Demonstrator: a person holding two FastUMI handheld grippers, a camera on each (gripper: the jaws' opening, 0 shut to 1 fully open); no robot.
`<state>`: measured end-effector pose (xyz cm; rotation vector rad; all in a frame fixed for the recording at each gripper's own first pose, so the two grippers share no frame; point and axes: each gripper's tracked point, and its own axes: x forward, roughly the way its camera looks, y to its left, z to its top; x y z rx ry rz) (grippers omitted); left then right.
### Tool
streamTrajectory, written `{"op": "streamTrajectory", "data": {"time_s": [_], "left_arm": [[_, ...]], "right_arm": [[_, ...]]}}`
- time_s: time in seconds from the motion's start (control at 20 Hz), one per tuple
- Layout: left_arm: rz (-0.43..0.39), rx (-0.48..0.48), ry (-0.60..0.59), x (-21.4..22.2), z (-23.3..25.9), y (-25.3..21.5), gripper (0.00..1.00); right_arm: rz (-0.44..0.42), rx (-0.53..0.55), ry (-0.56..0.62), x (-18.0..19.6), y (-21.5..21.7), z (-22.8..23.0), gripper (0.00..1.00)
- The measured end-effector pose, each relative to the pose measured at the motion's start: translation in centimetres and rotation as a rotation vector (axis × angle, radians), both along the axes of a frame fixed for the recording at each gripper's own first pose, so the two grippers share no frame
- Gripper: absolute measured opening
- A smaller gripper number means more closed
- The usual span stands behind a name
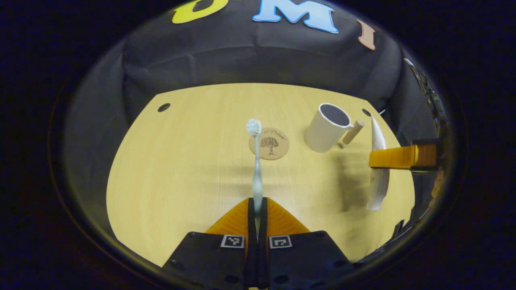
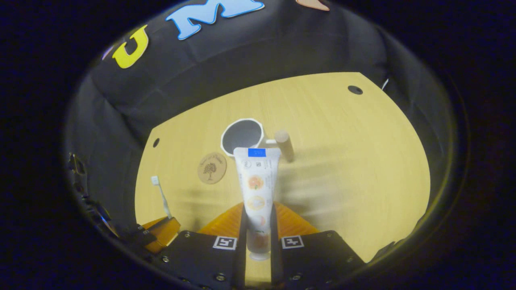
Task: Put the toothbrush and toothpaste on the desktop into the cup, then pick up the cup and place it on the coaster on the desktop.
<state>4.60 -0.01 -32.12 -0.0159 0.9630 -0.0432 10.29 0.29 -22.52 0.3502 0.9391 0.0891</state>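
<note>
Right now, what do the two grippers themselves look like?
Left gripper: black blocky body with screw holes, a square black-and-white fiducial tag on each half, and ribbed wedge-shaped fingers tapering forward. Right gripper: the same build, black housing, two square tags, ribbed wedge fingers. No cables or sleeves are clearly visible.

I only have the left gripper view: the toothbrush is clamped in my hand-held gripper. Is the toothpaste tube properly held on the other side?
Observer: Yes. In the right gripper view the tube sits between both fingers of the right hand-held gripper, cap end down.
Operator: Which way does the tube point?
Observer: Its flat crimped end points forward, toward the cup.
Operator: Anything in the cup?
Observer: No, from there its inside looks empty.
Operator: And the coaster?
Observer: The coaster lies bare, left of the cup.
</note>
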Motion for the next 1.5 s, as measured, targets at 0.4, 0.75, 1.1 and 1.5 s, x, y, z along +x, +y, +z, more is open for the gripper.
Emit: {"op": "streamTrajectory", "data": {"time_s": [0.4, 0.75, 1.1, 1.5], "left_arm": [[-0.003, -0.027, -0.096, 1.5, 3.6, -0.3, 0.08], [-0.024, -0.028, -0.143, 1.5, 5.9, -0.6, 0.08], [-0.049, -0.009, -0.215, 1.2, 7.8, -0.1, 0.08], [-0.077, 0.013, -0.290, 3.2, 10.7, -0.9, 0.08]], "right_arm": [[-0.045, 0.038, -0.164, 5.6, -0.5, 5.3, 0.25], [-0.069, 0.048, -0.307, 10.3, -0.1, 8.5, 0.25], [-0.083, 0.026, -0.396, 14.4, 0.1, 9.4, 0.25], [-0.103, -0.041, -0.409, 17.7, -0.6, 6.5, 0.25]]}}
